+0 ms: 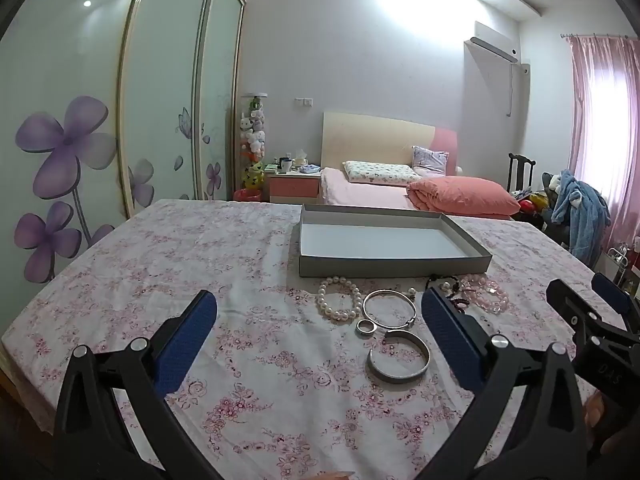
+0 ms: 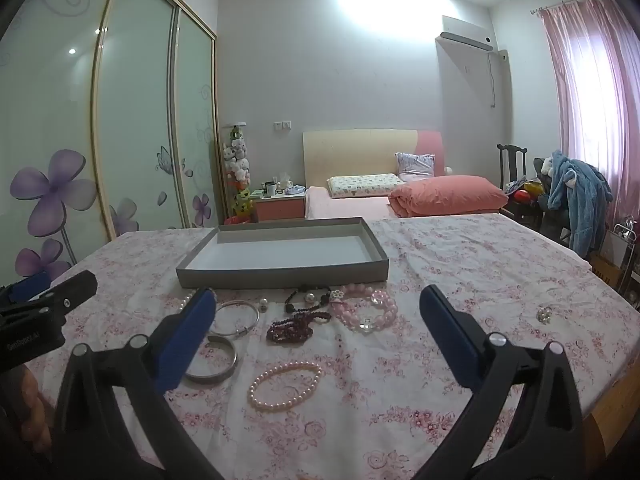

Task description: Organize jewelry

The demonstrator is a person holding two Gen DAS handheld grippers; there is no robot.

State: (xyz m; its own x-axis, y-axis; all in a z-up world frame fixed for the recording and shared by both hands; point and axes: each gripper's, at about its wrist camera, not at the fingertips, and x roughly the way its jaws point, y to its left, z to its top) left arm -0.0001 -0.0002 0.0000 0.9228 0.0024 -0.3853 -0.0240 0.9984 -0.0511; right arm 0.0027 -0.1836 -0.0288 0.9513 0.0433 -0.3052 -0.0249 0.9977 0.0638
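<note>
Lettering on left gripper [image 2: 36, 300] body reads roughly "GenRobot.AI", small and blurred; "DAS" shows on the right gripper [image 1: 588, 300] in the left view. Grey tray [image 2: 280, 274] on the floral-cloth surface [image 2: 480, 280]: nothing in it. Jewelry all lies just in front of the tray: white pearl bracelet [image 1: 339, 304], silver bangle [image 1: 390, 308], ring [image 1: 366, 328], wide cuff [image 1: 400, 358], dark beads [image 2: 290, 326], pink bead bracelet [image 2: 366, 308], pink pearl strand [image 2: 286, 386]. Both grippers' fingers [image 1: 188, 340] spread wide, holding nothing.
</note>
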